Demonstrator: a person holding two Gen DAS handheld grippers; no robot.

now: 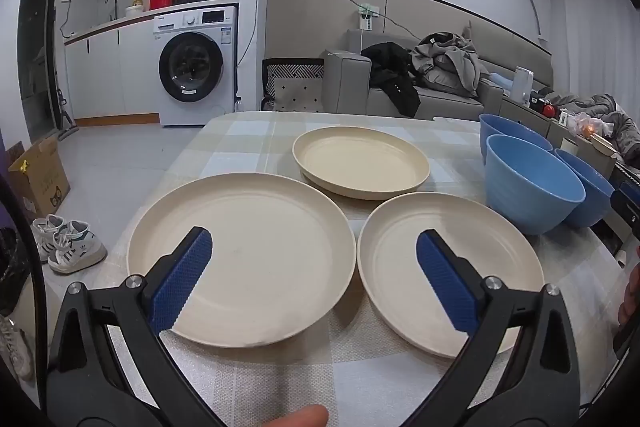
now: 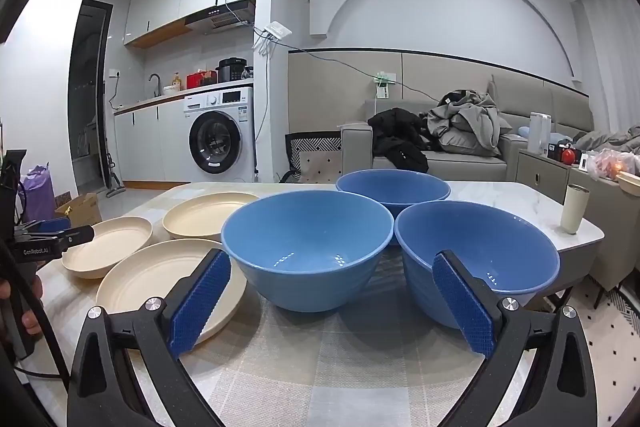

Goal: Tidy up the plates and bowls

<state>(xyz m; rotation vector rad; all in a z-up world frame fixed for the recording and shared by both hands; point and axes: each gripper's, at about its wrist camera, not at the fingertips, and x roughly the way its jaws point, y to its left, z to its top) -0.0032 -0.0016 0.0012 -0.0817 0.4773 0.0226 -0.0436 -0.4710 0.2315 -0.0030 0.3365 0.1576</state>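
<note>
Three cream plates lie on the checked tablecloth: a near left plate [image 1: 256, 251], a near right plate [image 1: 404, 263] and a far plate [image 1: 360, 161]. Three blue bowls stand to their right: a near middle bowl [image 2: 308, 247], a near right bowl [image 2: 496, 247] and a far bowl [image 2: 394, 187]. My left gripper [image 1: 314, 239] is open and empty, hovering over the gap between the two near plates. My right gripper [image 2: 332, 259] is open and empty, just in front of the near middle bowl. The bowls also show in the left wrist view [image 1: 532, 183].
The table [image 2: 520, 195] has a marble top at the right with a white tumbler [image 2: 574, 207] near its right edge. A sofa with piled clothes [image 2: 460, 127] stands behind. A cardboard box [image 1: 38, 175] and shoes [image 1: 68, 243] lie on the floor at the left.
</note>
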